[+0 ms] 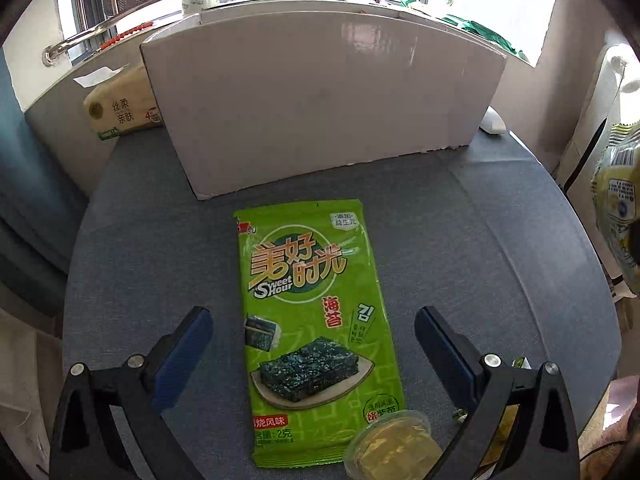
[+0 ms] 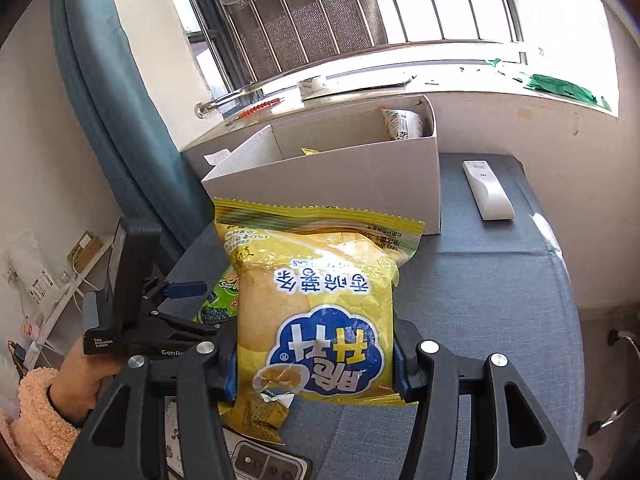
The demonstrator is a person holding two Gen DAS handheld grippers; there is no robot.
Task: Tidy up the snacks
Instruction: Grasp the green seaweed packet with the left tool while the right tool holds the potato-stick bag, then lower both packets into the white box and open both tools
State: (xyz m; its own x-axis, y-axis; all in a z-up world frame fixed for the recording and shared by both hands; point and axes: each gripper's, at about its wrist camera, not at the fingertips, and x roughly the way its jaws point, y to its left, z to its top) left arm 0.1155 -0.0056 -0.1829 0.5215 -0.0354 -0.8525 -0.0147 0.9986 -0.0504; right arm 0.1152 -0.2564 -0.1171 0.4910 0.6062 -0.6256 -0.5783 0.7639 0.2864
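A grey-blue woven cloth covers the table [image 1: 500, 240], which sits under a barred window with a pale sill. At the table's far side stands a white cardboard box [image 1: 320, 112], open at the top; from the left wrist view only its blank front wall shows and its contents are hidden, while the right wrist view reveals a pale snack pouch [image 2: 402, 124] leaning in the far right corner and a yellow scrap of another packet barely peeking over the rim. A flat, glossy green seaweed packet [image 1: 316, 328] lies just in front of the box, between the wide-spread blue-padded fingers of the left gripper [image 1: 314, 344], untouched by either pad. A clear plastic jelly cup [image 1: 394, 446] overlaps the packet's near right corner, cut off by the frame. The right gripper [image 2: 314, 360] pinches a puffy yellow chip bag [image 2: 316, 308] by its lower end, raised above the cloth, its crimped top edge toward the box; the bag hides most of the seaweed packet there. A white remote [image 2: 488, 190] lies right of the box, with bare cloth around it. A tissue pack [image 1: 120, 110] sits half hidden behind the box's left corner.
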